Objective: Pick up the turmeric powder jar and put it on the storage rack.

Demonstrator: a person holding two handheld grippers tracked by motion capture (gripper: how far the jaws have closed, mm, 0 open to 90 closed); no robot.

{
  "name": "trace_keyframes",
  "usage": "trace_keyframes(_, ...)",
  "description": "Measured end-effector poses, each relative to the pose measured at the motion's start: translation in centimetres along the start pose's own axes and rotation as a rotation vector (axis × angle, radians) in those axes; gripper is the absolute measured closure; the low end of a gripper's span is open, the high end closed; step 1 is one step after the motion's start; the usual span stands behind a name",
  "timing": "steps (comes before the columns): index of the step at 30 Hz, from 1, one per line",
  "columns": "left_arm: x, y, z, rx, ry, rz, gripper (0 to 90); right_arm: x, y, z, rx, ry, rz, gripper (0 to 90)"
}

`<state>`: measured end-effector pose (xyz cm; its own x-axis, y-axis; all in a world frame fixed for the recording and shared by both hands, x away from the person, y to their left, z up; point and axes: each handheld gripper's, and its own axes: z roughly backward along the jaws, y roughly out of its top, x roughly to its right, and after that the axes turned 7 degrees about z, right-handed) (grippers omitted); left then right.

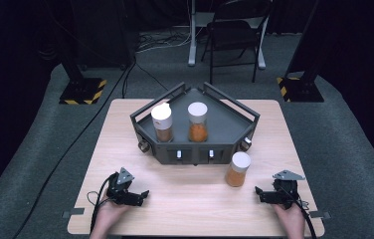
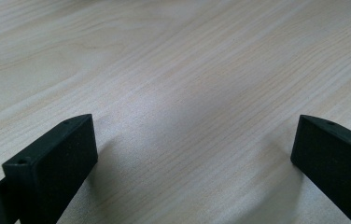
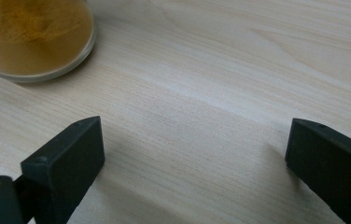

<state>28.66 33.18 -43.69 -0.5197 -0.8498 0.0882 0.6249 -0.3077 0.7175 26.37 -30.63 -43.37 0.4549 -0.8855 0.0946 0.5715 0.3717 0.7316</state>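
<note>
Loose spice jar [image 1: 237, 169] beside rack [image 1: 234, 130]; right gripper [image 1: 260, 193] jaws apart, nearest; left gripper [image 1: 142, 195] likewise released; approach level, grasp mid-body.

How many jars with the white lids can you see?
3. Two stand inside the dark corner rack: the left jar and the middle jar. The third jar stands on the table in front of the rack's right end, near the right gripper.

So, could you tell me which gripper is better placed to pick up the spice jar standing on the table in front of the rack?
Right. The right gripper is open and close to the spice jar, whose base shows just ahead of its jaws. The left gripper, also open, sits across the table, facing bare wood.
</note>
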Motion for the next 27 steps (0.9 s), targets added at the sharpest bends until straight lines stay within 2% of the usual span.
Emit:
trace_keyframes(8, -0.01, 0.0, -0.01, 0.001, 0.0, 0.0, 0.6, 0.38, -0.39, 0.16, 0.024, 0.028, -0.014, 7.5)
trace_keyframes(11, -0.01, 0.0, 0.0, 0.0, 0.0, 0.0, 0.6, 0.65, -0.4, 0.19, 0.038, 0.063, -0.029, 8.0)
trace_keyframes(27, -0.01, 0.0, 0.0, 0.0, 0.0, 0.0, 0.6, -0.22, 0.22, 0.82, 0.102, 0.107, 0.009, 9.6)
